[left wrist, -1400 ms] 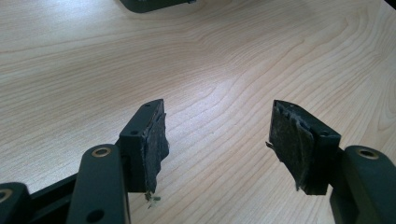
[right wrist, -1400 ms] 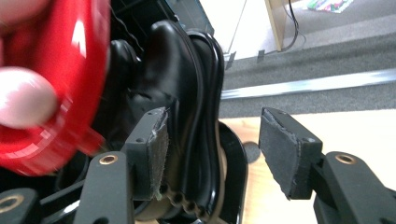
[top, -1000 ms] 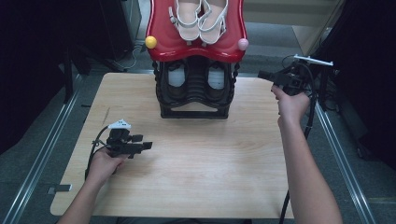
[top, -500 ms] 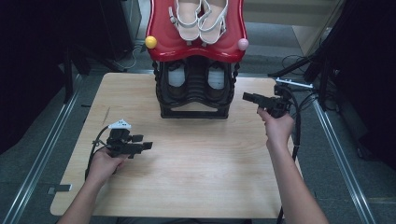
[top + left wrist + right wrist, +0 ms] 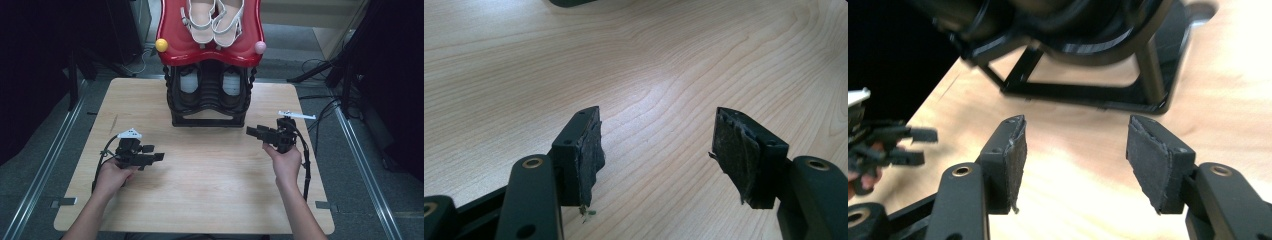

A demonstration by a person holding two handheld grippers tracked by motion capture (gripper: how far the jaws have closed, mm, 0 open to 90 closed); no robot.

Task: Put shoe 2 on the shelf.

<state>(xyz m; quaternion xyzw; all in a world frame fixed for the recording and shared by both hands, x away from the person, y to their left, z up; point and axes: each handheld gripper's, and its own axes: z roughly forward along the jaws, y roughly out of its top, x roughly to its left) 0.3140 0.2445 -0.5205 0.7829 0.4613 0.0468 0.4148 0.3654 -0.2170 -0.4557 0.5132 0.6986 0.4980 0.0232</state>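
A two-tier shoe rack (image 5: 210,100) stands at the far middle of the wooden table (image 5: 200,195). Its red top shelf (image 5: 175,47) carries a pair of white sandals (image 5: 214,20); the black lower tier holds a pair of dark shoes (image 5: 189,82). My left gripper (image 5: 156,157) rests low over the table at the left, open, with bare wood between its pads (image 5: 589,150). My right gripper (image 5: 254,132) hangs just above the table at the right, pointing left toward the rack's black base (image 5: 1088,95), open with nothing between its pads (image 5: 1013,155).
A yellow ball (image 5: 161,45) and a pink ball (image 5: 260,47) cap the red shelf's front corners. Cables (image 5: 320,107) and dark stands lie on the floor to the right. Metal rails (image 5: 45,160) run along both sides of the table.
My right gripper has come down and toward the table's middle, from beside the table's far right edge to just above the wood. The left gripper has stayed in place.
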